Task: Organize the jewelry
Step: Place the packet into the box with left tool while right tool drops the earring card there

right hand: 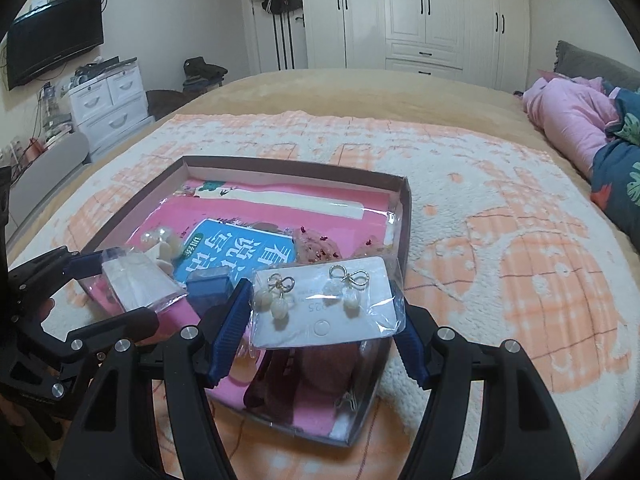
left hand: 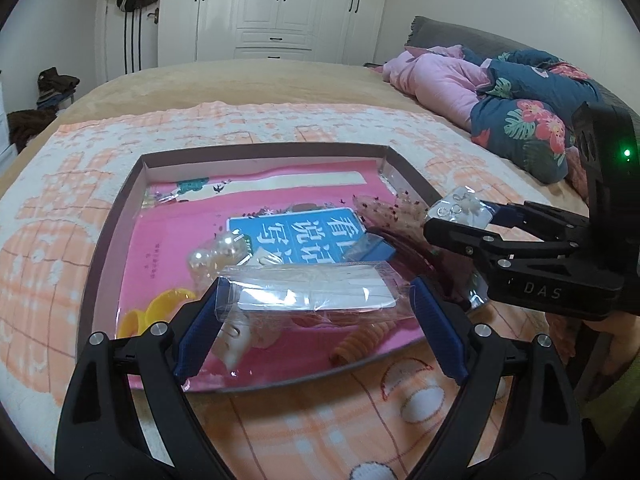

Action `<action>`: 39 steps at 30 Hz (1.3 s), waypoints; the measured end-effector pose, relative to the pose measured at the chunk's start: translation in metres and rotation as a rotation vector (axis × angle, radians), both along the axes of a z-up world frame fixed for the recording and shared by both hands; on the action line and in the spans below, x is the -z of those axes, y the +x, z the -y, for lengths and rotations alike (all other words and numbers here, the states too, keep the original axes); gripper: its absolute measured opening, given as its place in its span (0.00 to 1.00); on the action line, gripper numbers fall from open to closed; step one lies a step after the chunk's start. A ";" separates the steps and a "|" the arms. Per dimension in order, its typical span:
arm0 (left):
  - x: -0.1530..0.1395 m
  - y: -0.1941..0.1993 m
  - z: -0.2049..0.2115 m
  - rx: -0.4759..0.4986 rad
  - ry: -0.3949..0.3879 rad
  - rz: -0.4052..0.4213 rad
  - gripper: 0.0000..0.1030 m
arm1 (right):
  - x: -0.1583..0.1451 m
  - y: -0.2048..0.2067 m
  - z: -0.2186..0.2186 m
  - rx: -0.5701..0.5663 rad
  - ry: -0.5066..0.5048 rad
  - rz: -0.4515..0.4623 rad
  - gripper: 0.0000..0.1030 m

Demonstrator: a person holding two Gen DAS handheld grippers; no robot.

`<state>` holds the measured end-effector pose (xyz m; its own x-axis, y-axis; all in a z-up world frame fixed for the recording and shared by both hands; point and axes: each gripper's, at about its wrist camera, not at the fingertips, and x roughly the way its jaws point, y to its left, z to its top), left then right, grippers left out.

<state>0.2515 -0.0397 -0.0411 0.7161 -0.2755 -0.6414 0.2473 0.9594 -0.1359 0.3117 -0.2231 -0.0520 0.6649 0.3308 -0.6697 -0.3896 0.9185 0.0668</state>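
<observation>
A shallow brown box (left hand: 120, 216) with a pink book lining holds jewelry on the bed. My left gripper (left hand: 316, 300) is shut on a clear plastic packet with a white card (left hand: 316, 292), held above the box's near half. My right gripper (right hand: 324, 304) is shut on a bagged earring card (right hand: 320, 308) with two bow-and-pearl earrings, held over the box's right side (right hand: 404, 216); the earring card also shows in the left wrist view (left hand: 460, 212). In the box lie pearl pieces (left hand: 216, 254), yellow rings (left hand: 160, 308), an orange spiral hair tie (left hand: 364, 342), a small blue box (right hand: 208, 290) and dark hair clips (right hand: 304, 376).
The box rests on an orange-and-white blanket (right hand: 500, 248) over a tan bedspread. Pink and floral quilts (left hand: 500, 96) are piled at the right. White wardrobes (right hand: 420, 12), a drawer unit (right hand: 108, 108) and a wall TV (right hand: 52, 52) stand beyond the bed.
</observation>
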 end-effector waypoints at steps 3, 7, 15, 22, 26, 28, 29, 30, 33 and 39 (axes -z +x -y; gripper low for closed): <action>0.001 0.008 -0.002 -0.006 0.001 -0.006 0.79 | 0.002 0.009 0.002 0.008 0.020 -0.022 0.63; 0.003 0.014 -0.003 -0.012 0.000 -0.012 0.79 | 0.005 0.017 0.002 0.014 0.025 -0.045 0.64; 0.007 0.016 -0.004 -0.010 0.006 -0.012 0.80 | 0.006 0.018 0.002 0.014 0.042 -0.053 0.69; 0.007 0.014 -0.004 -0.013 0.015 -0.011 0.81 | -0.002 0.004 0.012 0.027 0.065 -0.026 0.73; 0.005 0.012 -0.003 -0.014 0.017 -0.007 0.84 | -0.008 -0.008 0.021 0.039 0.083 -0.011 0.74; 0.004 0.011 -0.004 -0.016 0.018 -0.004 0.84 | -0.012 -0.015 0.025 0.048 0.087 -0.001 0.75; 0.003 0.010 -0.004 -0.018 0.019 -0.003 0.84 | -0.014 -0.019 0.027 0.050 0.088 0.003 0.75; 0.002 0.009 -0.004 -0.018 0.019 -0.002 0.85 | -0.016 -0.023 0.028 0.053 0.087 0.010 0.76; -0.002 0.006 -0.004 -0.025 0.020 0.006 0.87 | -0.022 -0.035 0.032 0.064 0.080 0.037 0.79; -0.015 -0.008 -0.009 -0.043 0.014 0.026 0.89 | -0.032 -0.060 0.036 0.072 0.085 0.074 0.84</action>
<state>0.2433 -0.0306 -0.0257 0.7435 -0.2356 -0.6258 0.2094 0.9708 -0.1167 0.2520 -0.2596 -0.0201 0.7357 0.3336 -0.5895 -0.3295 0.9366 0.1188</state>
